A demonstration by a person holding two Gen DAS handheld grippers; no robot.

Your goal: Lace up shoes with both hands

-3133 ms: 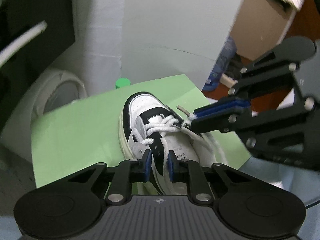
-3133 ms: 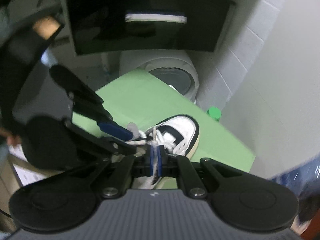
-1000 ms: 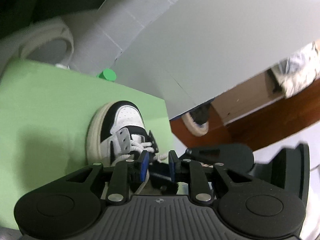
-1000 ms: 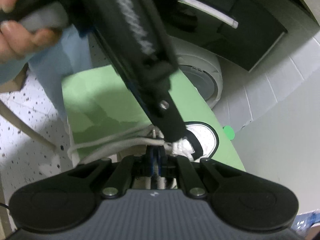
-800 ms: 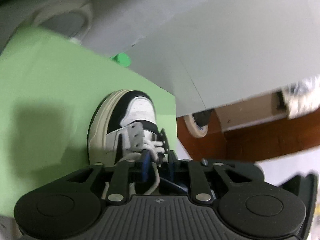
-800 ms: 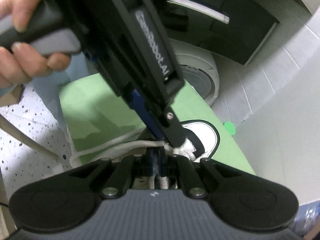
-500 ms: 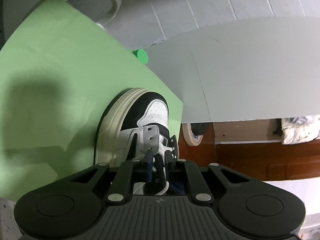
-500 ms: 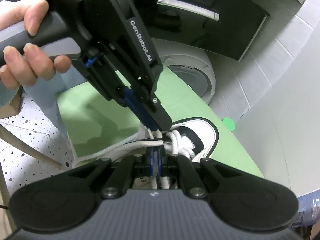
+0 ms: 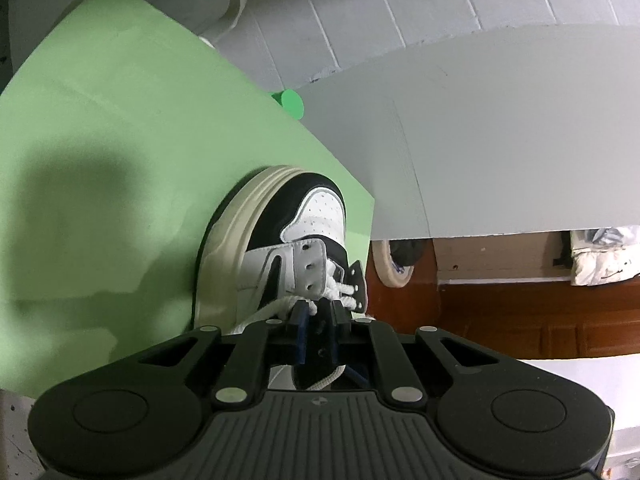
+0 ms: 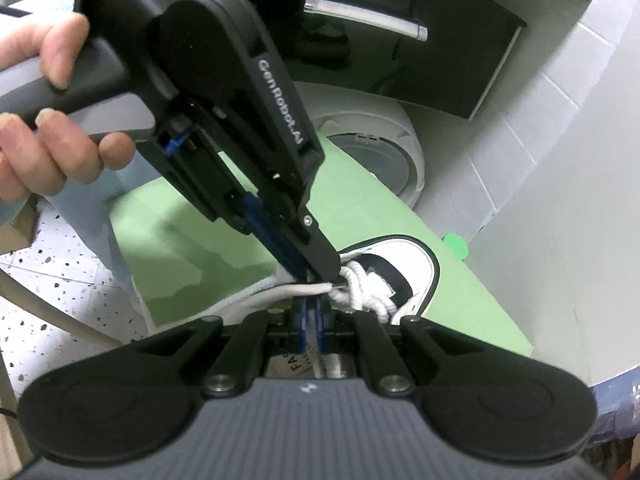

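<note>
Shoe (image 9: 280,248) on green tabletop (image 9: 120,140) | our left gripper (image 9: 318,320), lower than a second ago, jaws just closing onto lace (image 10: 280,292) | right gripper (image 10: 312,320) unmoved, jaws clamped on lace end.

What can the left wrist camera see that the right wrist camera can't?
Only the left wrist view shows the roll of tape and the brown floor past the mat's edge.

Only the right wrist view shows the person's hand holding the left gripper, its tip closing on the white lace by the eyelets, plus the speckled floor.

Both show the black and white shoe, the green mat, the green cap and the white round machine.
</note>
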